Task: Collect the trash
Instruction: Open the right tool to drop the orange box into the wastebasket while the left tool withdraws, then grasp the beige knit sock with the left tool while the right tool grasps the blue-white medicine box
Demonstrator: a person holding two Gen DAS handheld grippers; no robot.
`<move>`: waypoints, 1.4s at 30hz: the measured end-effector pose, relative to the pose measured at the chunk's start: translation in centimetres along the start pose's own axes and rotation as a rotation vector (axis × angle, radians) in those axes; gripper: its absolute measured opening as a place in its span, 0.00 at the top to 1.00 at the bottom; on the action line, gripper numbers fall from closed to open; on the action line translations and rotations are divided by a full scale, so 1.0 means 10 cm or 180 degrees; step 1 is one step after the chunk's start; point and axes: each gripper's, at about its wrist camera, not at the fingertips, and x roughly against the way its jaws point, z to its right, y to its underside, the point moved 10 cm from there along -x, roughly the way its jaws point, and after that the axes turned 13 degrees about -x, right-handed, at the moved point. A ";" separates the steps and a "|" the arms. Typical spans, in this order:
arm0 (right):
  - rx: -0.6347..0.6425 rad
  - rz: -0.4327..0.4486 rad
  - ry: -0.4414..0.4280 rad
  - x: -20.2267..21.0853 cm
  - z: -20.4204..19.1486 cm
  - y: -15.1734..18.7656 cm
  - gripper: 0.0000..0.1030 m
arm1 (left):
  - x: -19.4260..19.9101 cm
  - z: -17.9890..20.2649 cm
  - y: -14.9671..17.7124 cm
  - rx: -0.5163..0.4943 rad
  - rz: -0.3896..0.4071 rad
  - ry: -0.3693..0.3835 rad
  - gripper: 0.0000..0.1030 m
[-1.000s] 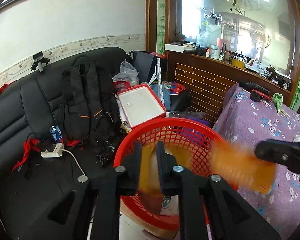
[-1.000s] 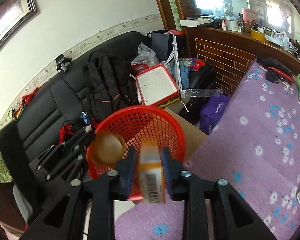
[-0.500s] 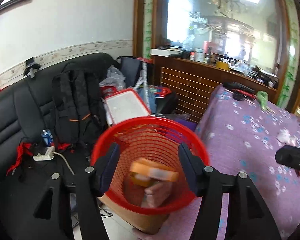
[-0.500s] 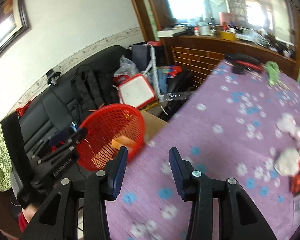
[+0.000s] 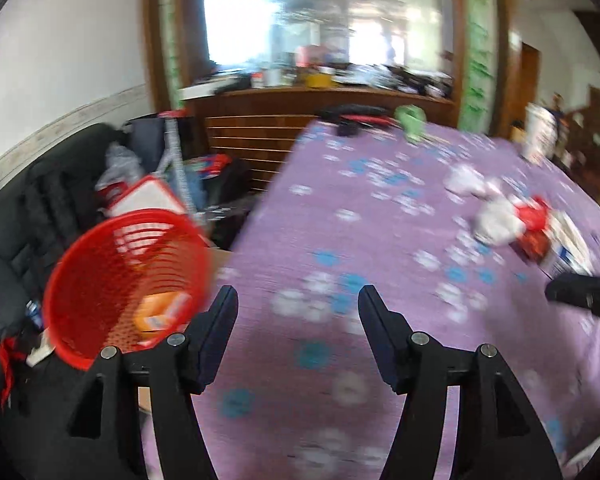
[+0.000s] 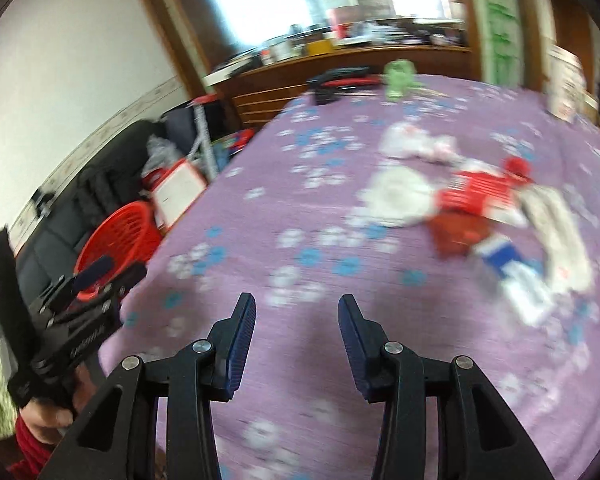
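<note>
Grippers both empty: left gripper (image 5: 298, 304) jaws parted wide, right gripper (image 6: 296, 312) parted; red mesh basket (image 5: 100, 264) left, crumpled trash (image 6: 452, 196) ahead-right on purple floral tablecloth (image 6: 300, 208).

Home living room: black sofa (image 5: 32, 216), floral tablecloth (image 5: 380, 240), cluttered sideboard (image 5: 320, 96).

Counter cloth (image 5: 380, 240): purple, scattered white and blue flowers. Basket (image 5: 100, 264): red mesh; orange packet (image 5: 156, 314) inside. Trash pile (image 6: 472, 208): white crumpled paper, red wrapper with white stripes, blue-and-white scrap. Sofa (image 5: 28, 208): black. Left tongs (image 5: 298, 330) and right tongs (image 6: 296, 336): black, pads dark blue. Wall (image 5: 72, 40): white.
</note>
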 end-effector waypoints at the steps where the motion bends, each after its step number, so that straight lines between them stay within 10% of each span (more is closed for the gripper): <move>1: -0.0051 0.0028 0.0026 0.05 0.10 -0.02 0.55 | 0.00 0.10 0.00 -0.0050 -0.0006 0.0048 0.40; 10: -0.0197 0.0417 0.0660 0.33 1.12 -0.41 0.40 | 0.06 0.96 -0.11 -0.0543 -0.0053 0.0569 0.38; 19: 0.0002 0.0086 0.0741 -0.03 1.39 -0.28 0.40 | -0.02 1.44 -0.34 -0.0688 -0.0268 0.1081 0.32; 23: 0.0167 0.0124 0.0779 -0.07 1.35 -0.23 0.61 | -0.15 1.56 -0.49 -0.0658 -0.0363 0.1111 0.32; 31: -0.0276 0.0079 0.0133 0.01 1.40 -0.23 0.64 | -0.49 1.84 -0.89 -0.0528 -0.0488 0.1106 0.32; 42: -0.0374 0.0295 -0.0020 0.17 1.40 -0.29 0.64 | -1.12 2.09 -1.18 -0.0343 -0.0749 0.0952 0.32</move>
